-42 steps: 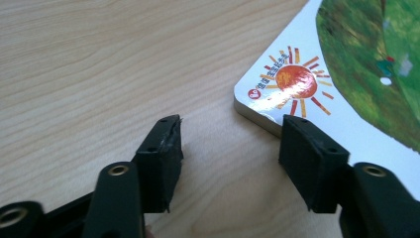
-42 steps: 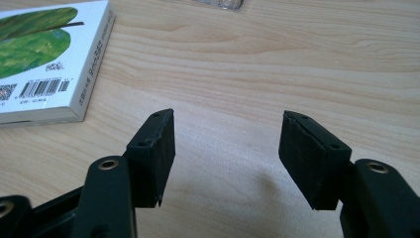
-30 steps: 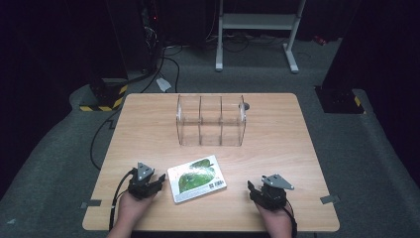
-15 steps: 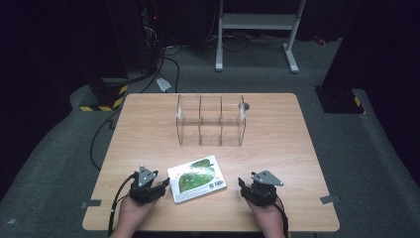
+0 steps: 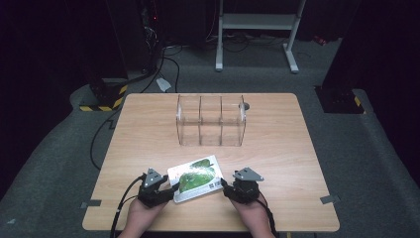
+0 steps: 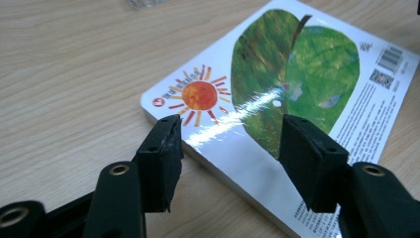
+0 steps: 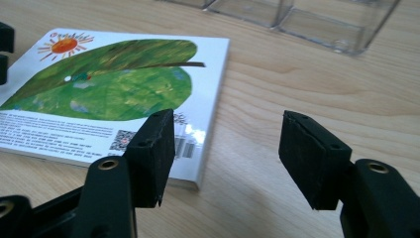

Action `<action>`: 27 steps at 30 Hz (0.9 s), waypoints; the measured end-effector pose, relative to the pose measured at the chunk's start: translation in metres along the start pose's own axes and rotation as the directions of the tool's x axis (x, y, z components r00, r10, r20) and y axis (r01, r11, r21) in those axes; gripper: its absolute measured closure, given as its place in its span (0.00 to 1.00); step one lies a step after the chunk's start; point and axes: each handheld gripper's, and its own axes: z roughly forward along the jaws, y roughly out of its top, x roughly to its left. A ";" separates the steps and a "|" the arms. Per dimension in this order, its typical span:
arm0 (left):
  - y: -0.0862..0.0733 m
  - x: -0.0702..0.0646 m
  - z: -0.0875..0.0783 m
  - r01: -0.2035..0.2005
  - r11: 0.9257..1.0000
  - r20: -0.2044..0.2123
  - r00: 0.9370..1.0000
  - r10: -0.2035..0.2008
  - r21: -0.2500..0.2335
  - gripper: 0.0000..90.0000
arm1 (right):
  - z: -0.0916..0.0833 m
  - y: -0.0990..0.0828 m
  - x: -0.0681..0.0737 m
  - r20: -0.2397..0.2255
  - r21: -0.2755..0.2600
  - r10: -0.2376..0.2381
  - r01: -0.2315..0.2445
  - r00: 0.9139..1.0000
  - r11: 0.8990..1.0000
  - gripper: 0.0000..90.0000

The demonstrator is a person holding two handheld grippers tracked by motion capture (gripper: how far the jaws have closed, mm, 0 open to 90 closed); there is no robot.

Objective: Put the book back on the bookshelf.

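Lying flat on the wooden table (image 5: 277, 148) in the lower middle of the high view, a white book (image 5: 195, 178) with a large green leaf and a small orange sun on its cover sits between the two grippers. The left gripper (image 5: 166, 191), in the lower left of that frame, has its tips right at the book's left edge; the right gripper (image 5: 225, 187), in the lower centre-right, stands just beside the book's right edge. In the left gripper view the black jaws stand apart, having just been opening, and the book (image 6: 277, 104) fills the upper right of the frame, its near corner reaching between the jaws with no pad pressing on it. In the right gripper view the jaws are likewise parted and have just been opening; the book (image 7: 114, 84) lies in the left half of the frame, its right corner showing beside the left jaw, while bare wood shows between the jaws. A clear plastic organizer (image 5: 210, 120) with three compartments stands empty in the upper middle of the high view, well apart from the book, and its lower edge (image 7: 302, 20) shows along the top of the right gripper view.
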 end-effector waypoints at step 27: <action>0.011 -0.003 0.024 0.089 0.996 0.014 0.996 -0.089 0.017 0.40 | 0.003 -0.014 0.024 -0.079 0.080 -0.014 0.021 0.997 0.997 0.35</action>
